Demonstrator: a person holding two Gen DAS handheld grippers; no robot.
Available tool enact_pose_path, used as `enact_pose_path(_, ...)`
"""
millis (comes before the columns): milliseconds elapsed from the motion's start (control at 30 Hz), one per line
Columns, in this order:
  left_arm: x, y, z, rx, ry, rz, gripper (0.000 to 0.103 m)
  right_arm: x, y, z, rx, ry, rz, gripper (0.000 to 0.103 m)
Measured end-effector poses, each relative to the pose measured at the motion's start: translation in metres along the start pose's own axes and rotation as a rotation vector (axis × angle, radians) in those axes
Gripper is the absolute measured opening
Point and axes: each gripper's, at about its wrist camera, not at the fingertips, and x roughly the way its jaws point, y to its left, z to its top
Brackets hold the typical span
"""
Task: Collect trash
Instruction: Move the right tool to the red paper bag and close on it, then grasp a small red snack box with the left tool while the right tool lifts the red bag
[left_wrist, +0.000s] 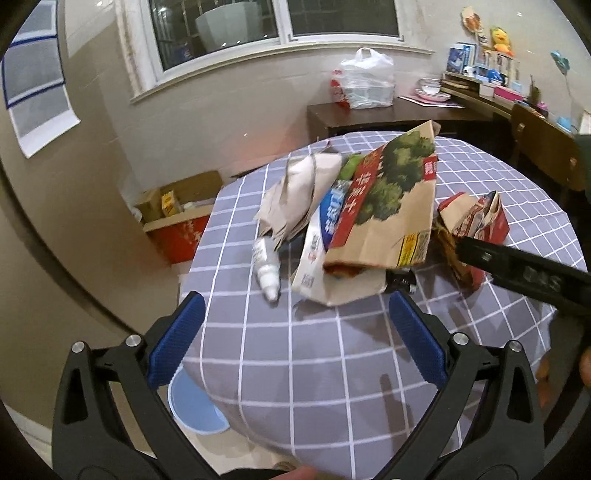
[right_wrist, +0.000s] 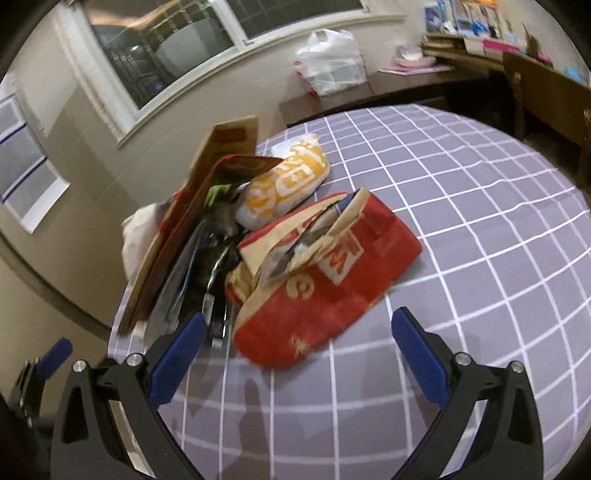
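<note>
A heap of trash lies on the round checked table (left_wrist: 332, 354): a brown bag (left_wrist: 391, 206) with a tree print stands tilted over a blue-and-white pack (left_wrist: 317, 243), a crumpled grey paper (left_wrist: 295, 195) and a small white bottle (left_wrist: 266, 266); beside it lies a red bag (right_wrist: 325, 291), torn open, with a yellow-and-white packet (right_wrist: 284, 184) just behind; the left gripper (left_wrist: 295, 332) hovers near the heap, fingers wide apart, holding nothing; the right gripper (right_wrist: 299, 339) likewise gapes, empty, over the red bag's near end; a white plastic bag (left_wrist: 364, 79) sits on a dark desk (left_wrist: 406, 110) beyond.
</note>
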Motion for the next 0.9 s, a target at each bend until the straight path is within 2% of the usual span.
enact_pose_path(67, 0.003, -0.007, 0.005, 0.026, -0.006, -0.014, 0.098, 0.009, -0.002, 0.006, 0.023, -0.005, -0.013, 0.099)
enact_pose_path(233, 0.009, -0.03, 0.015, 0.071, -0.017, -0.023, 0.098, 0.017, -0.001, 0.015, -0.019, -0.017, -0.053, 0.099)
enact_pose_path(333, 0.015, -0.043, 0.025, 0.092, -0.028, -0.035, 0.097, 0.017, -0.005, 0.018, -0.026, -0.021, -0.048, 0.098)
enact_pose_path(400, 0.021, -0.051, 0.032, 0.116, -0.034, -0.019, 0.093, 0.015, -0.01, 0.018, -0.031, -0.022, -0.048, 0.093)
enact_pose_path(533, 0.034, -0.06, 0.042, 0.122, -0.002, -0.053, 0.071, 0.01, -0.023, 0.021, -0.024, -0.024, -0.032, 0.07)
enact_pose_path(600, 0.041, -0.061, 0.046, 0.108, 0.02, -0.069, 0.05, 0.008, -0.026, 0.022, -0.024, -0.019, -0.014, 0.068)
enact_pose_path(667, 0.046, -0.06, 0.05, 0.077, 0.041, -0.075, 0.039, 0.005, -0.028, 0.022, -0.024, -0.023, -0.007, 0.064)
enact_pose_path(700, 0.046, -0.059, 0.051, 0.064, 0.036, -0.065, 0.031, 0.001, -0.029, 0.022, -0.026, -0.036, 0.012, 0.056)
enact_pose_path(733, 0.045, -0.058, 0.054, 0.057, 0.027, -0.056, 0.026, -0.002, -0.028, 0.022, -0.032, -0.049, 0.029, 0.039)
enact_pose_path(767, 0.043, -0.057, 0.056, 0.047, 0.021, -0.057, 0.021, -0.007, -0.026, 0.022, -0.042, -0.058, 0.018, 0.035)
enact_pose_path(833, 0.037, -0.053, 0.058, 0.02, 0.003, -0.062, 0.016, -0.012, -0.021, 0.024, -0.064, -0.073, 0.011, 0.025)
enact_pose_path(900, 0.031, -0.05, 0.061, 0.004, -0.012, -0.05, 0.01, -0.014, -0.023, 0.024, -0.058, -0.07, 0.022, 0.023)
